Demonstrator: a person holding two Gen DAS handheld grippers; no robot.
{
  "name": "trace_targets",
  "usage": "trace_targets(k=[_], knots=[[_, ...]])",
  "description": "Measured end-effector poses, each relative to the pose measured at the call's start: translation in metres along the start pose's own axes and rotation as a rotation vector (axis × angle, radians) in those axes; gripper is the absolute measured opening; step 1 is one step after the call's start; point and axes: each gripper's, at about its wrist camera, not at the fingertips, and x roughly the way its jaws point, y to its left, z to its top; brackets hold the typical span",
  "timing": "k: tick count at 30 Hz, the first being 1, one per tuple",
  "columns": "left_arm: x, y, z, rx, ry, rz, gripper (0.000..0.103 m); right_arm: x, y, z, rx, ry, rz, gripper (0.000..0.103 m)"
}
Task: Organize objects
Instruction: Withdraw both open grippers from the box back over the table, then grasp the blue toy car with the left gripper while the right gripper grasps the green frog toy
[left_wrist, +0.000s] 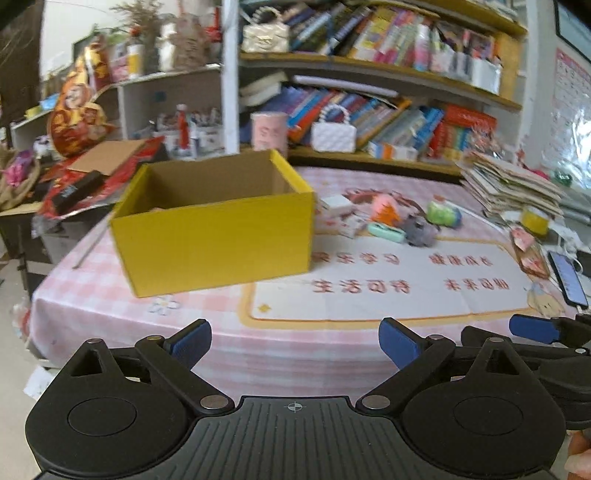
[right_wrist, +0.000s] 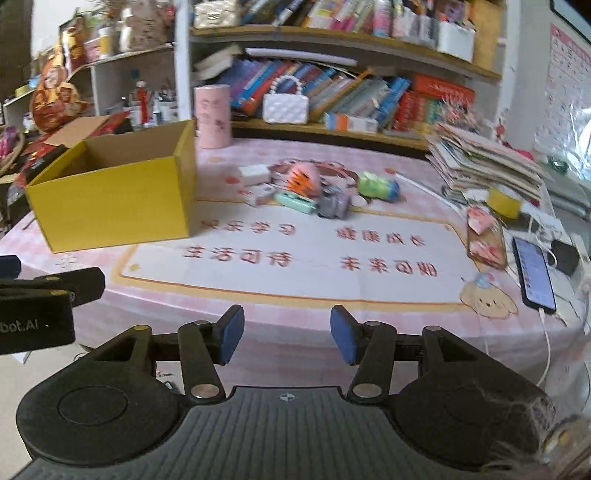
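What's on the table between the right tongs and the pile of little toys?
Only the bare printed tablecloth, seen from the right wrist view, lies between the right tongs and the toys.

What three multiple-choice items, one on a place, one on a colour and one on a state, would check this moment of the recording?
1. Where does the cluster of small toys lie?
A. inside the box
B. on the tablecloth beside the box
C. on the shelf

2. What colour is the outside of the cardboard box?
A. yellow
B. blue
C. white

3. How do the right gripper jaws stand?
A. shut on a toy
B. shut on the phone
C. apart, with nothing between them

Answers: 1 B, the toys sit on the pink tablecloth to the right of the box; 2 A, its outer walls are yellow; 3 C, only cloth shows between the blue pads.
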Motion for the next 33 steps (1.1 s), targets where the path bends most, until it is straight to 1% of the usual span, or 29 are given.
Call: trace_targets(k=[7,12,16,21,24,30,32,33], knots=[[0.028,-0.032,0.009,0.016,0.044,-0.038,0.098,0.019,-0.038,0.004,0.029,0.038,-0.036,0.051],[0.054,-0.054,0.018,0.020,0.079,-0.050,0.098,0.041,-0.062,0.014,0.036,0.078,-0.049,0.052],[0.075,-0.072,0.027,0.028,0.100,-0.055,0.098,0.060,-0.081,0.024,0.036,0.094,-0.050,0.052],[0.107,-0.094,0.041,0.031,0.130,-0.062,0.098,0.087,-0.110,0.040,0.067,0.107,-0.063,0.053],[0.127,-0.108,0.051,0.025,0.146,-0.066,0.098,0.104,-0.129,0.052,0.084,0.109,-0.068,0.053],[0.158,-0.138,0.072,0.041,0.152,-0.081,0.098,0.132,-0.162,0.075,0.114,0.098,-0.062,0.054],[0.167,-0.148,0.080,0.054,0.147,-0.089,0.098,0.140,-0.172,0.085,0.131,0.086,-0.055,0.056],[0.172,-0.153,0.084,0.064,0.143,-0.089,0.097,0.145,-0.178,0.090,0.142,0.078,-0.054,0.059]])
